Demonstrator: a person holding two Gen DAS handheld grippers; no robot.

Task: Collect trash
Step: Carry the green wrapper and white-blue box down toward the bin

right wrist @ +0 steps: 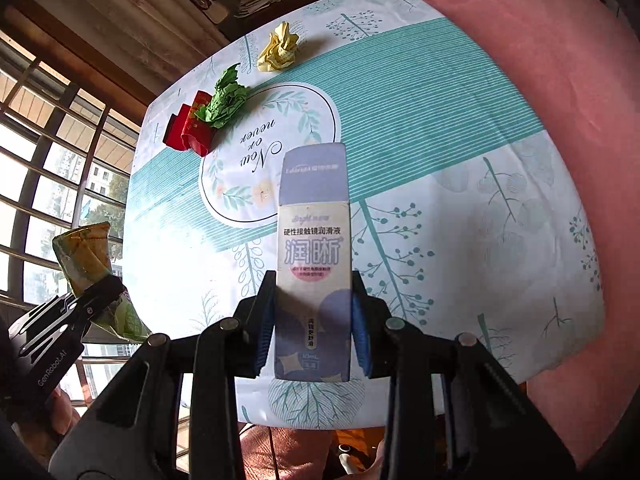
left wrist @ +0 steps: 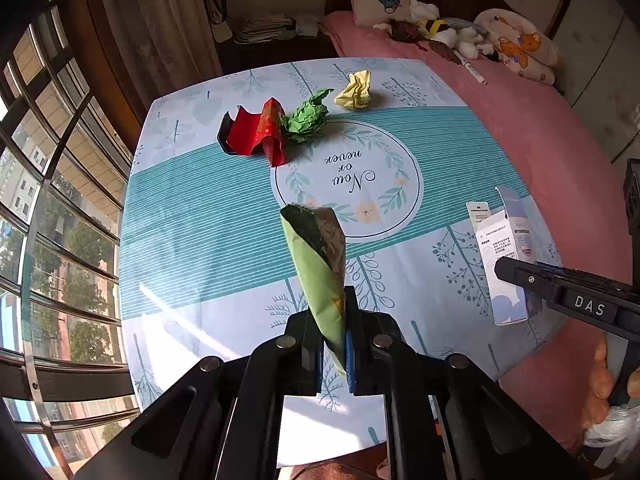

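My left gripper (left wrist: 335, 344) is shut on a green snack wrapper (left wrist: 320, 264) and holds it above the near part of the table (left wrist: 208, 248); the same wrapper (right wrist: 86, 256) shows at the left of the right wrist view. My right gripper (right wrist: 314, 332) is shut on a tall white and purple carton (right wrist: 314, 248), lifted off the table (right wrist: 460, 128); this carton (left wrist: 504, 252) appears at the right of the left wrist view. Further back lie a red wrapper (left wrist: 256, 132), a crumpled green paper (left wrist: 308, 116) and a crumpled yellow paper (left wrist: 354, 90).
A bed with a pink cover (left wrist: 540, 128) runs along the table's right side, with soft toys (left wrist: 452, 34) and pillows at its head. A barred window (left wrist: 52, 200) fills the left. A person's hand (left wrist: 600, 384) holds the right gripper's handle.
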